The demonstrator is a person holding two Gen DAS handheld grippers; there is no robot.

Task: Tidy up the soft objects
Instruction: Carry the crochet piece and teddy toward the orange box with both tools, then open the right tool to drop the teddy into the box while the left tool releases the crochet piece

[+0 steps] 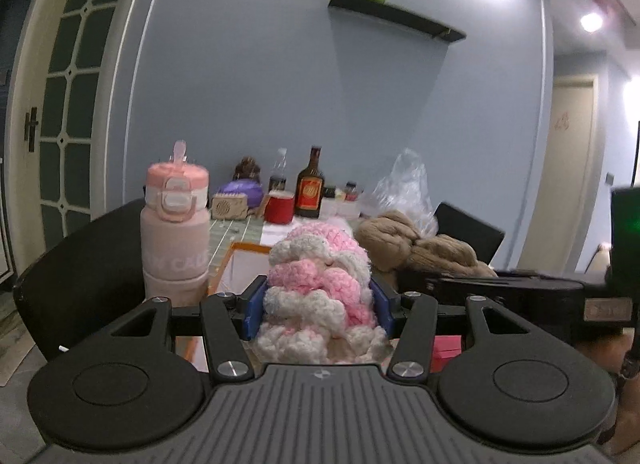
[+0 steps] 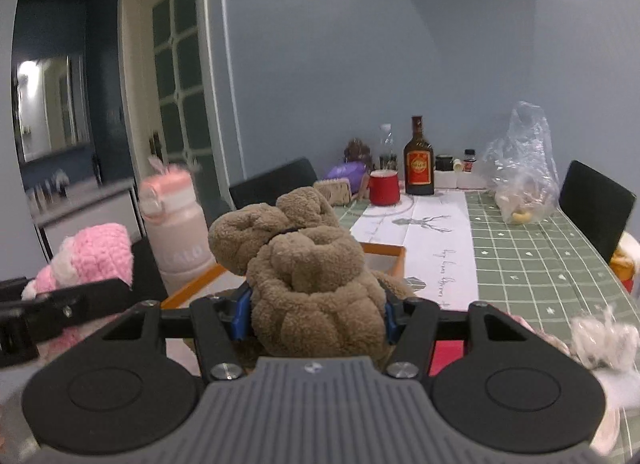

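Note:
My left gripper (image 1: 318,306) is shut on a pink and white knitted bundle (image 1: 320,284) and holds it up above the table. The bundle also shows at the left of the right wrist view (image 2: 96,260). My right gripper (image 2: 316,314) is shut on a brown fuzzy twisted bundle (image 2: 312,284), also lifted. That brown bundle shows at the right of the left wrist view (image 1: 416,250). An orange-rimmed white tray (image 2: 384,254) lies on the table just beyond both grippers; it also shows in the left wrist view (image 1: 248,250).
A pink water bottle (image 1: 176,223) stands left of the tray. A brown bottle (image 2: 418,159), a red mug (image 2: 384,185) and a clear plastic bag (image 2: 520,167) stand at the table's far end. Black chairs (image 2: 596,203) flank the green checked table (image 2: 532,264).

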